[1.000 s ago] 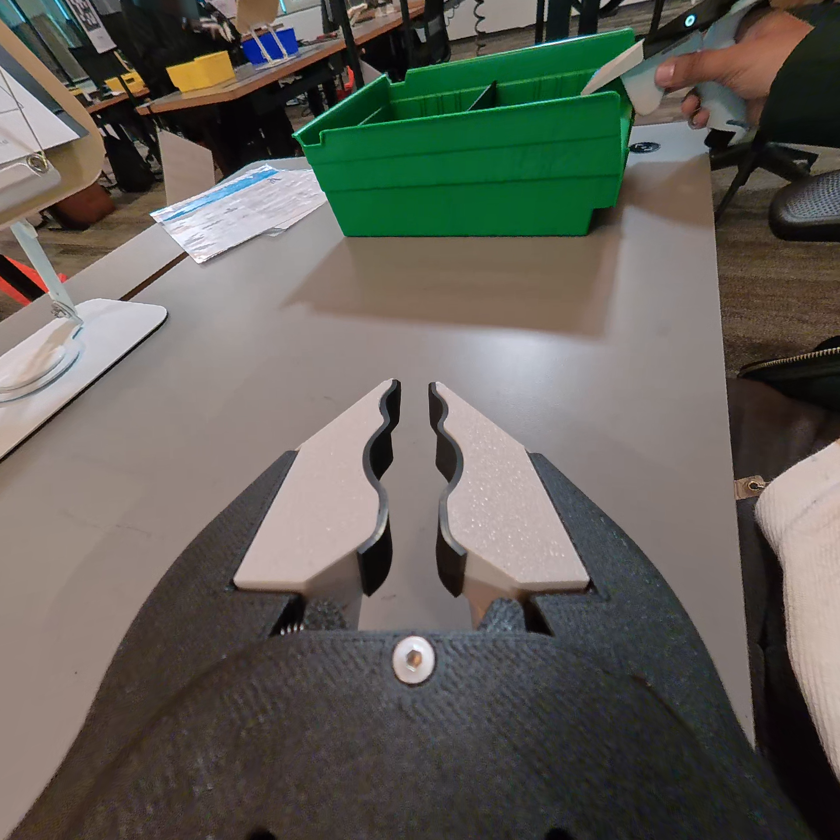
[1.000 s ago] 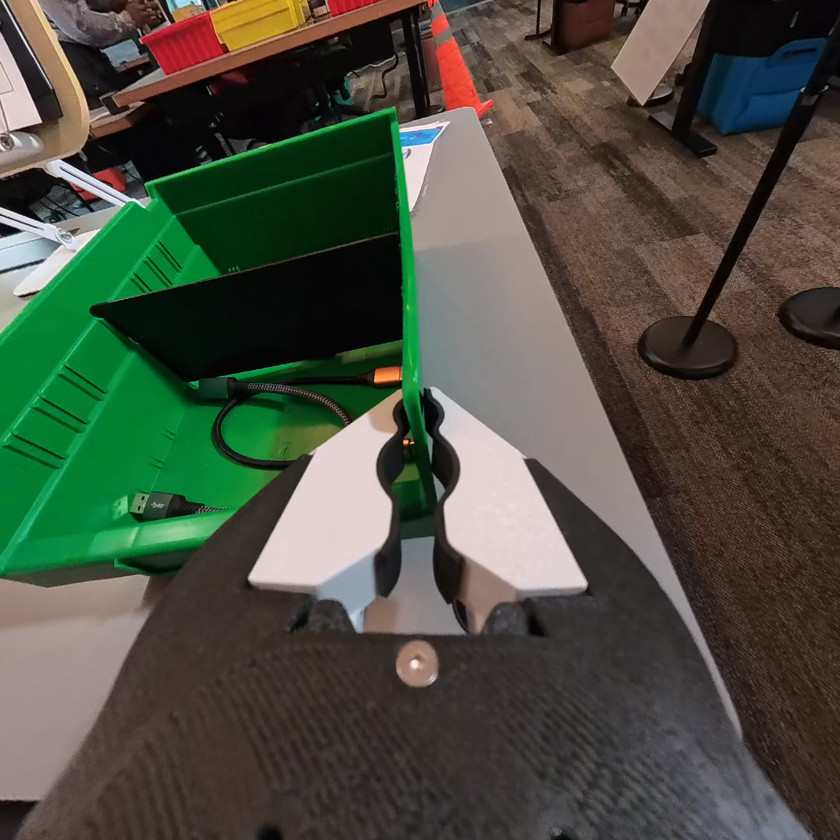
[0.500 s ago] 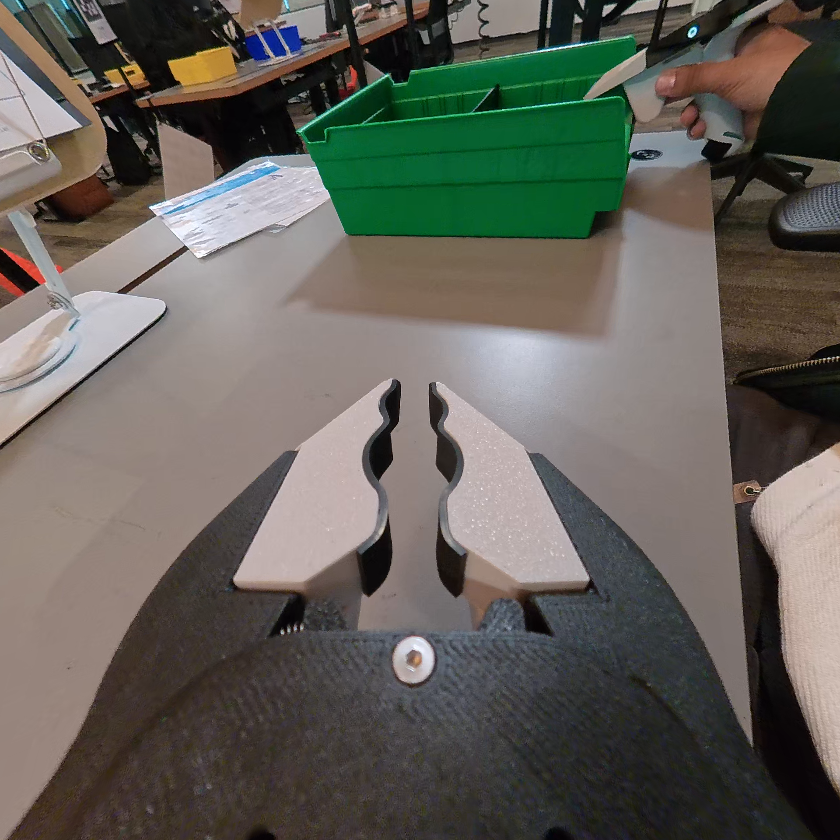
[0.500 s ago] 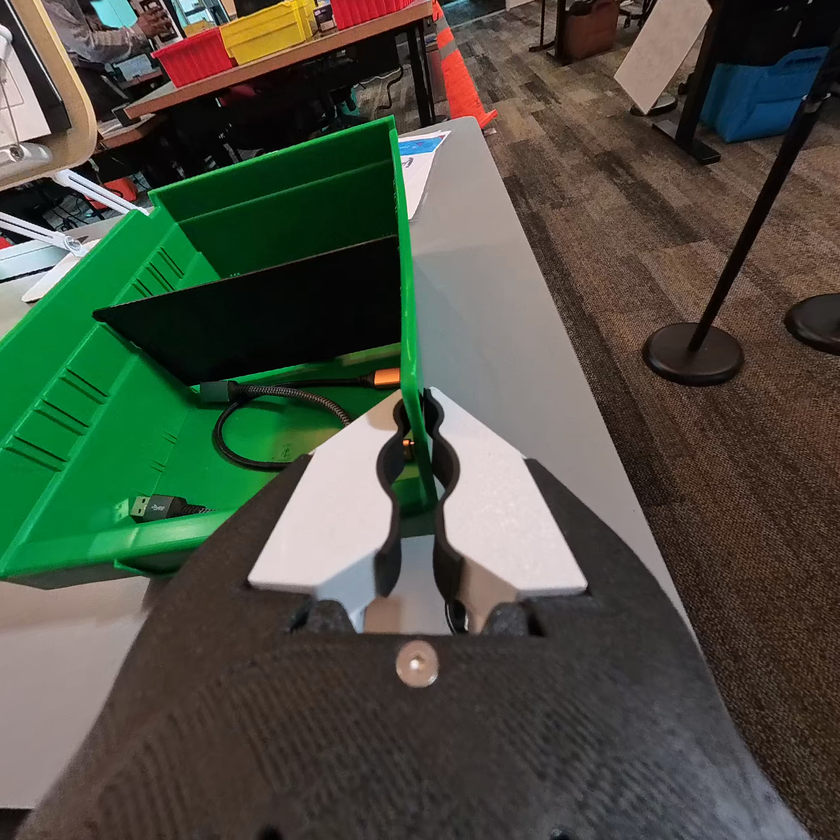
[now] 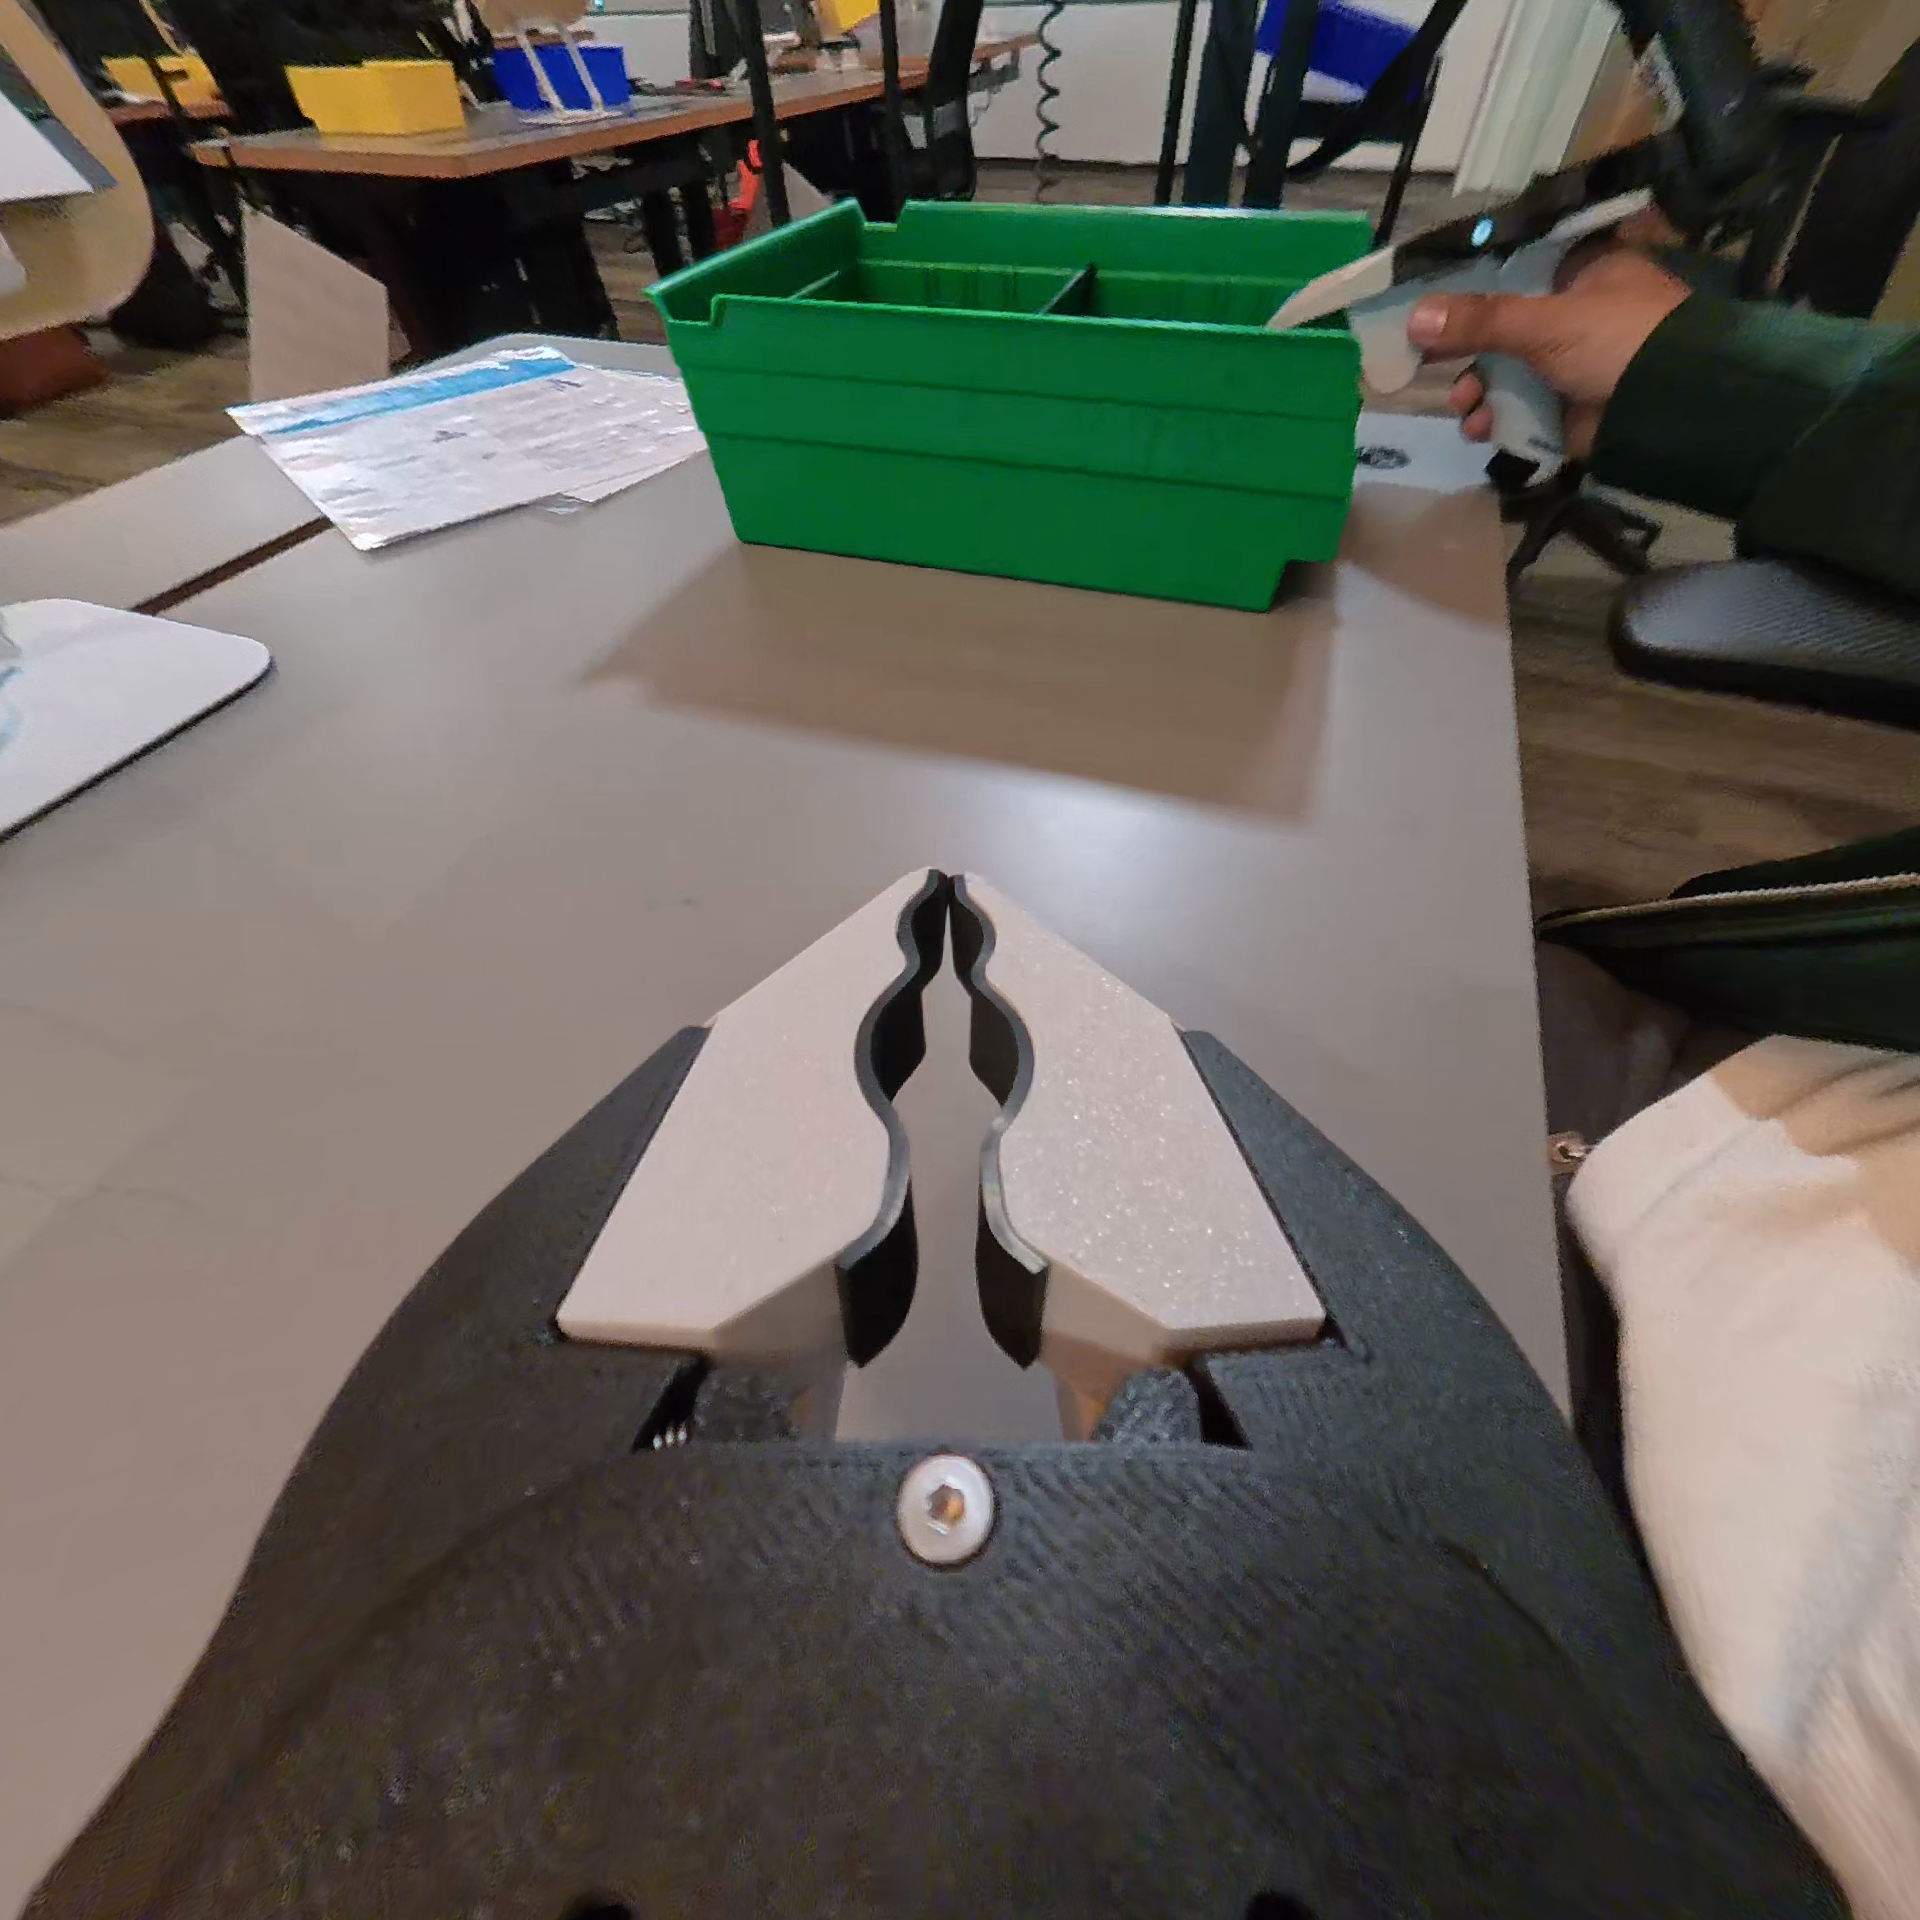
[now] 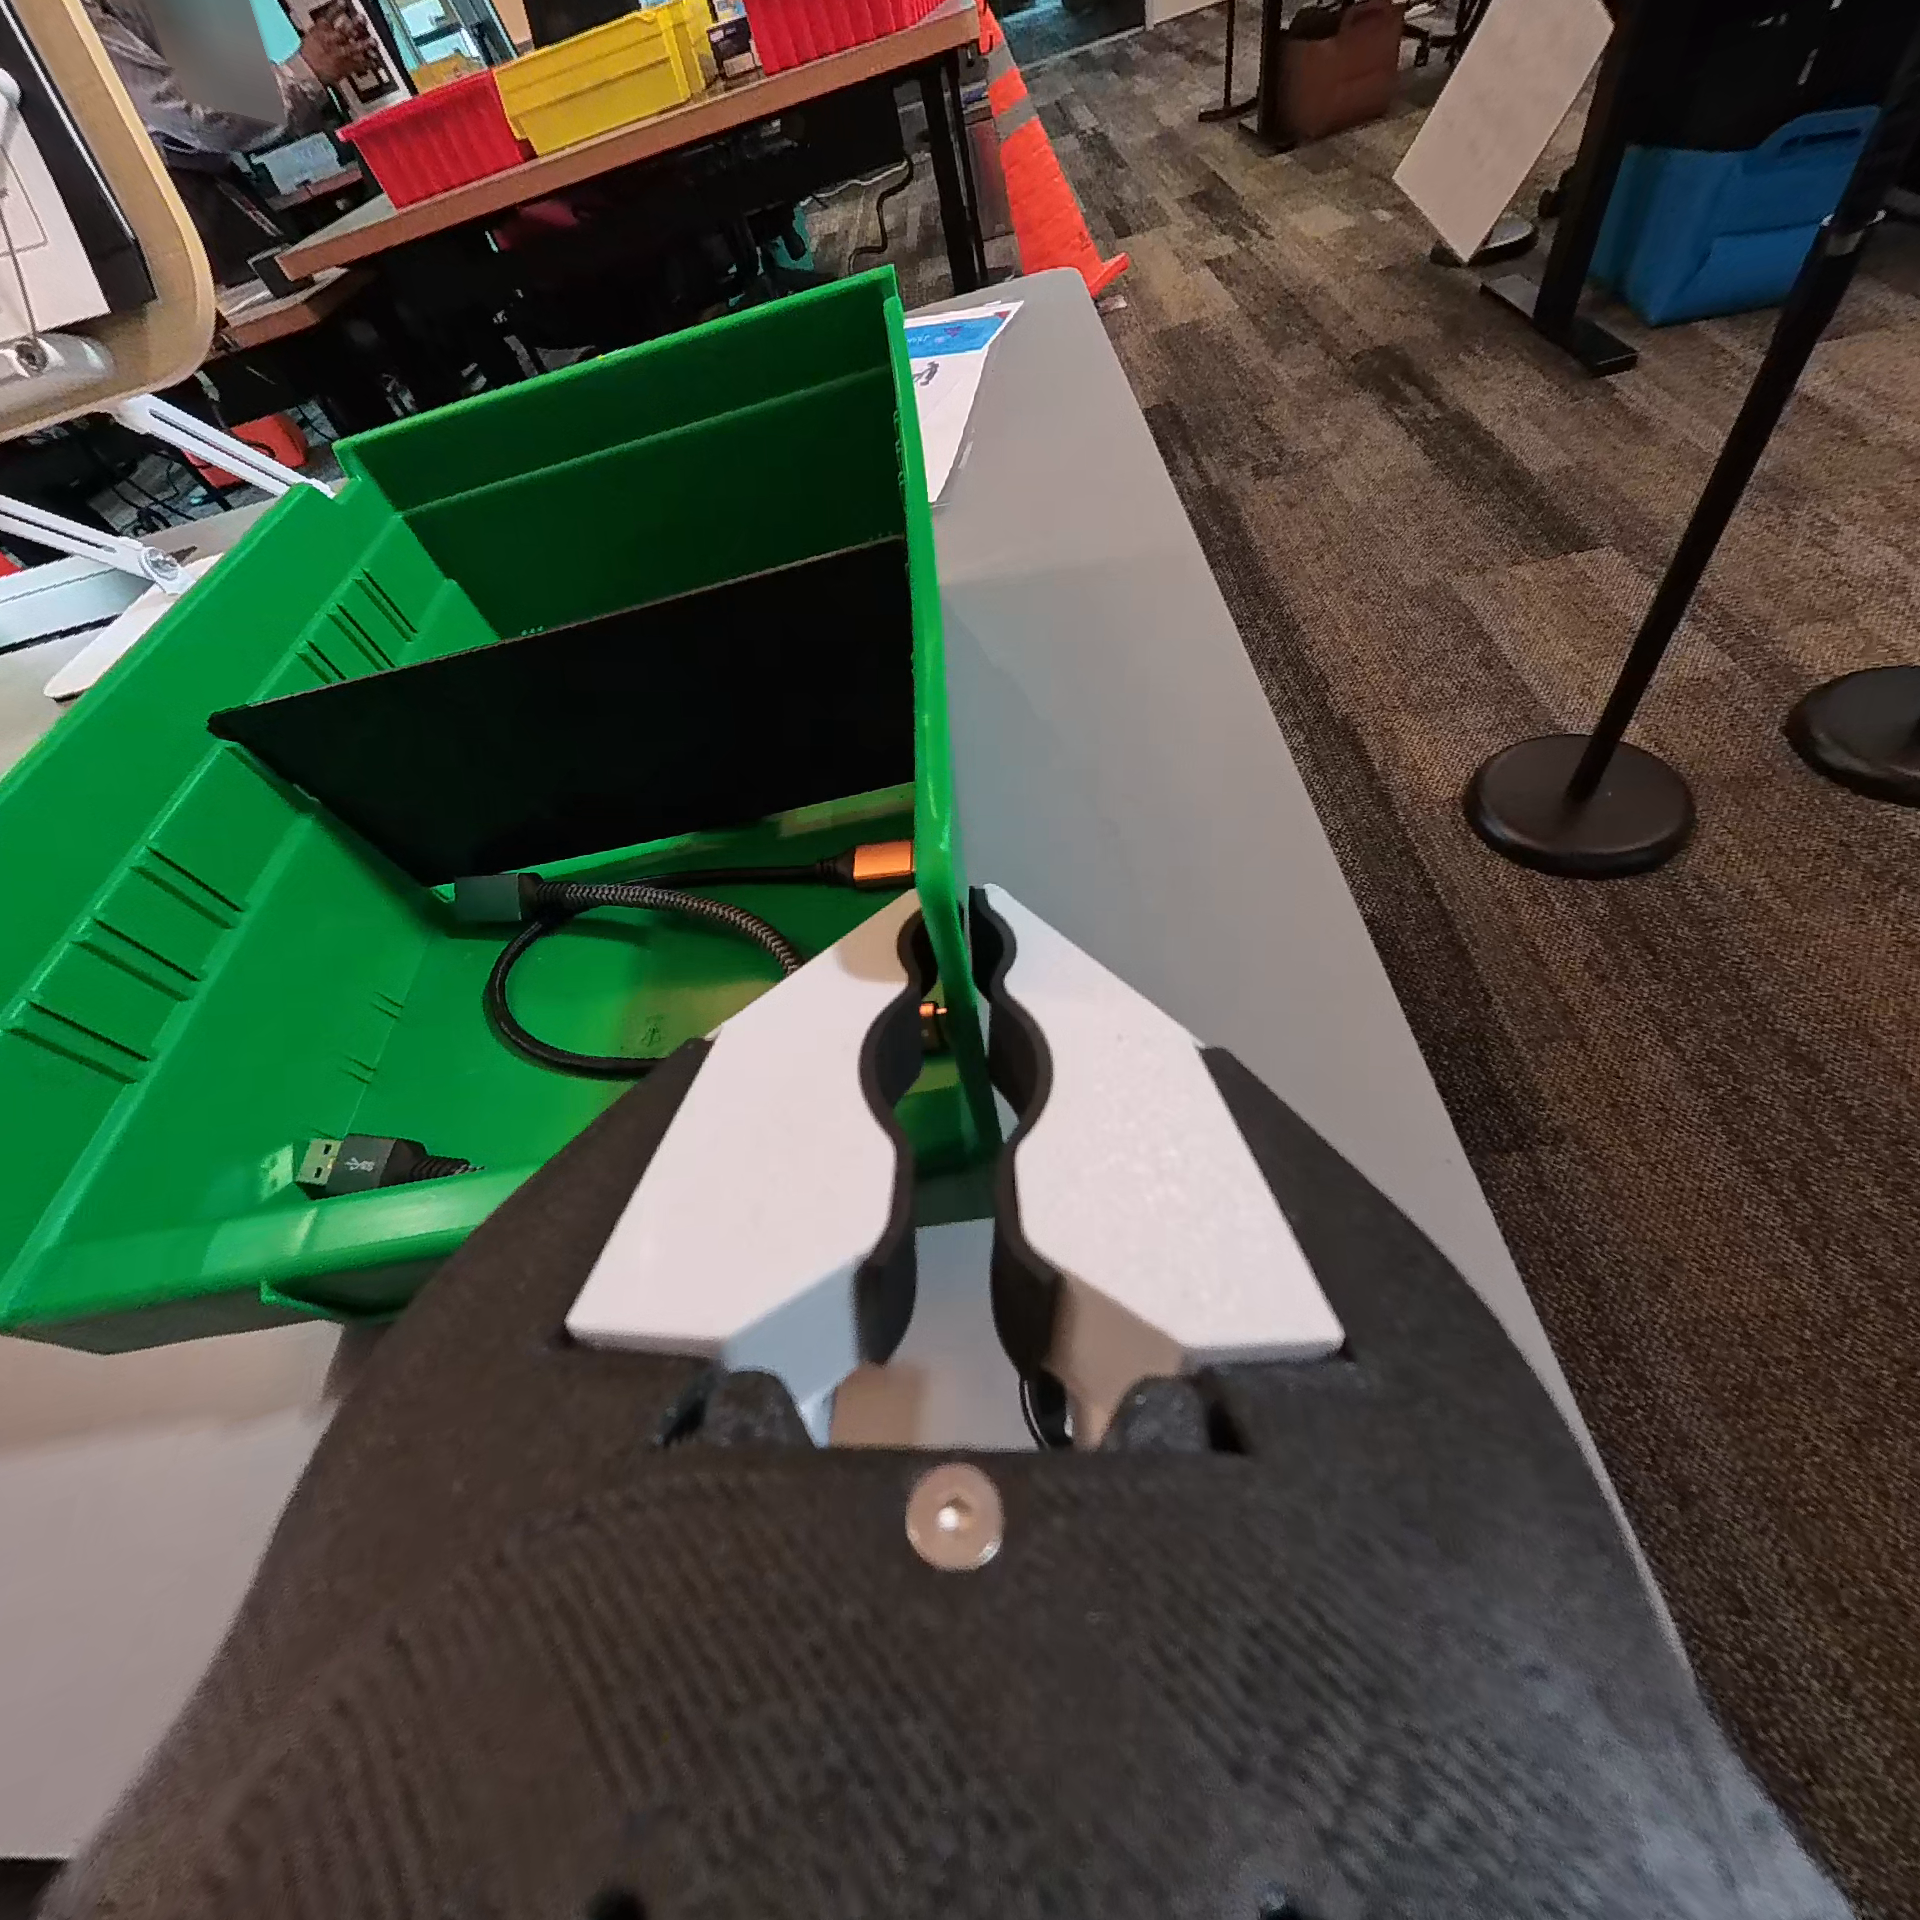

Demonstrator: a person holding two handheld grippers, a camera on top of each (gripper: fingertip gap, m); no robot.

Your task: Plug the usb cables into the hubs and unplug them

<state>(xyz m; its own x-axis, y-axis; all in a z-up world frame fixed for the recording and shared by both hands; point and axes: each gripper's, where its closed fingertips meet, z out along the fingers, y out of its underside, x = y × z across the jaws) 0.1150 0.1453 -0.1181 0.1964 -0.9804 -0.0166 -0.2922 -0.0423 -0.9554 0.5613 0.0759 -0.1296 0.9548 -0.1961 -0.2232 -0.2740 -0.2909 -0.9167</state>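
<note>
A green bin (image 5: 1018, 468) stands on the grey table (image 5: 520, 831) ahead of my left gripper (image 5: 945, 883), which is shut and empty low over the table. My right gripper (image 6: 951, 914) is shut on the bin's right side wall (image 6: 940, 790); it also shows in the left wrist view (image 5: 1320, 301), held by a hand (image 5: 1538, 332). In the bin's near compartment lie a black braided cable (image 6: 644, 904) with an orange plug (image 6: 881, 862) and a grey USB plug (image 6: 343, 1164). A black divider (image 6: 582, 727) crosses the bin. No hub shows.
Papers (image 5: 468, 436) and a white stand base (image 5: 104, 686) lie at the table's left. The table's right edge (image 6: 1247, 790) drops to carpet with a black post base (image 6: 1579, 800). A chair (image 5: 1766, 644) and a pale sleeve (image 5: 1766, 1351) are at the right.
My left gripper's jaws have closed from a narrow gap to touching at the tips, and its view has shifted a little. My right gripper stays clamped on the bin wall.
</note>
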